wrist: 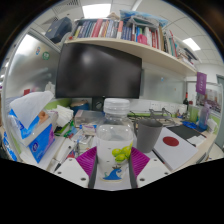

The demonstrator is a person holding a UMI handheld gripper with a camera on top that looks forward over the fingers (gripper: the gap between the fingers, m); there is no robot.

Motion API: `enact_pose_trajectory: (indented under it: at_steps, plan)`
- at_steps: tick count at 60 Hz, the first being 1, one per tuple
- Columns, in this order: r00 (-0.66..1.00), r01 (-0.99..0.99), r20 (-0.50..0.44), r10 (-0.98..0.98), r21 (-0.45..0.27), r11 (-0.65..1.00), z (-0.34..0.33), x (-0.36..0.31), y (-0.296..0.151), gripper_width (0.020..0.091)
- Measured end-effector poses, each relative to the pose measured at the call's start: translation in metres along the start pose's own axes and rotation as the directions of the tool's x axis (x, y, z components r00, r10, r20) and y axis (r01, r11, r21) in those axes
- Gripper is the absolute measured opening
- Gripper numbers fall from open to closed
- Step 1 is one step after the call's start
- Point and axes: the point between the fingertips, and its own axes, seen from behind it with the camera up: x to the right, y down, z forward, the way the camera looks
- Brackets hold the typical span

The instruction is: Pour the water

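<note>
A clear plastic bottle (114,150) with a white cap and a label showing yellow-green fruit and a blue splash stands upright between my fingers. My gripper (113,163) is shut on the bottle, both magenta pads (88,160) pressing its sides at label height. A clear plastic cup (148,135) stands on the desk just beyond the bottle to the right.
A dark monitor (98,72) stands behind the cluttered desk, under a shelf of books (125,33). A blue-and-white tissue pack (32,128) sits to the left. A red-and-white object (172,148) lies to the right.
</note>
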Motion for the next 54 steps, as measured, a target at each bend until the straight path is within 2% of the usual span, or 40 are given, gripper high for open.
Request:
enact_pose_trajectory:
  at_steps: [7, 17, 24, 29, 42, 54]
  plan:
    - [1.000, -0.016, 0.017, 0.017, -0.010, 1.000, 0.000, -0.001, 0.002, 0.0429]
    - [0.993, -0.109, 0.047, 0.111, -0.059, 0.992, 0.002, -0.001, -0.001, 0.0422]
    - [0.976, -0.170, 0.127, 0.178, -0.070, 0.983, 0.002, -0.020, -0.020, 0.0422]
    - [0.936, -0.291, 0.176, 0.306, -0.103, 0.951, 0.012, -0.028, -0.041, 0.0423]
    - [0.671, -0.668, 0.206, 0.712, -0.249, 0.701, 0.028, -0.040, -0.087, 0.0422]
    - [0.335, -0.864, 0.180, 0.925, -0.333, 0.378, 0.046, -0.019, -0.122, 0.0424]
